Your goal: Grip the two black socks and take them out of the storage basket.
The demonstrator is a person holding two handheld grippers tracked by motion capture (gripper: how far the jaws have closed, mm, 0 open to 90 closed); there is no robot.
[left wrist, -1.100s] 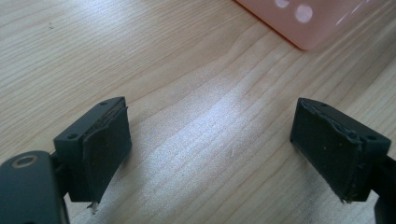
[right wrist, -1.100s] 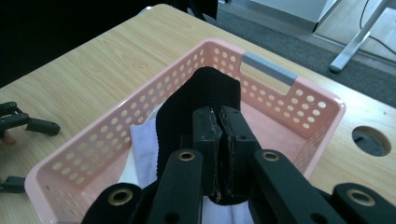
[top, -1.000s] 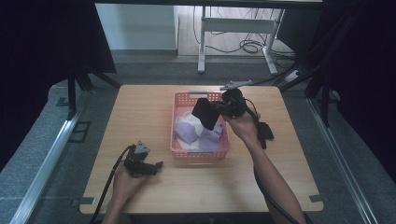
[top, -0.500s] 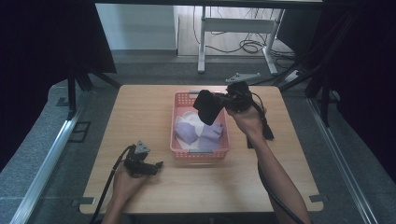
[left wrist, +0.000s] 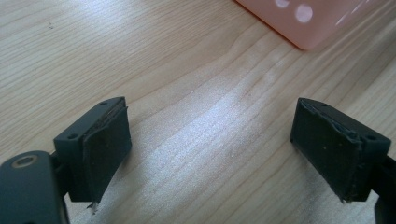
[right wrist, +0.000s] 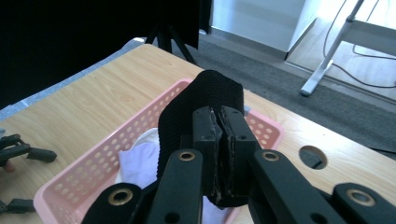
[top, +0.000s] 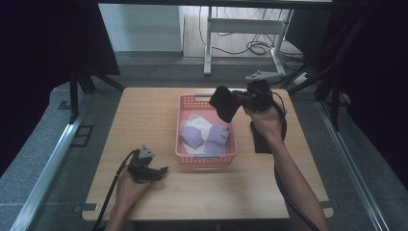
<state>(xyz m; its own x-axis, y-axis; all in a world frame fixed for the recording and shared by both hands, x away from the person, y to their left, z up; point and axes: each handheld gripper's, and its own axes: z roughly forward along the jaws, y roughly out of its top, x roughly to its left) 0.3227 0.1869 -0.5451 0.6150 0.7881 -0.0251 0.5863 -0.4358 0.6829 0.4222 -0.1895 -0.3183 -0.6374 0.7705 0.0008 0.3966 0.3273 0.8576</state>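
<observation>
high view: black sock clamped in right hand-held gripper, above basket.

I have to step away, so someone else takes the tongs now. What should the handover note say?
Right tongs: shut on a black sock, held in the air above the far right part of the pink basket.
Left tongs: open, nothing between them, low over the table near the basket's front left corner.
In the basket: two purple socks and a white cloth.
On the table right of the basket: another black sock.
Done: one black sock picked up.
Left, probably: set it down wherever it belongs, then handle the black sock on the table.
</observation>
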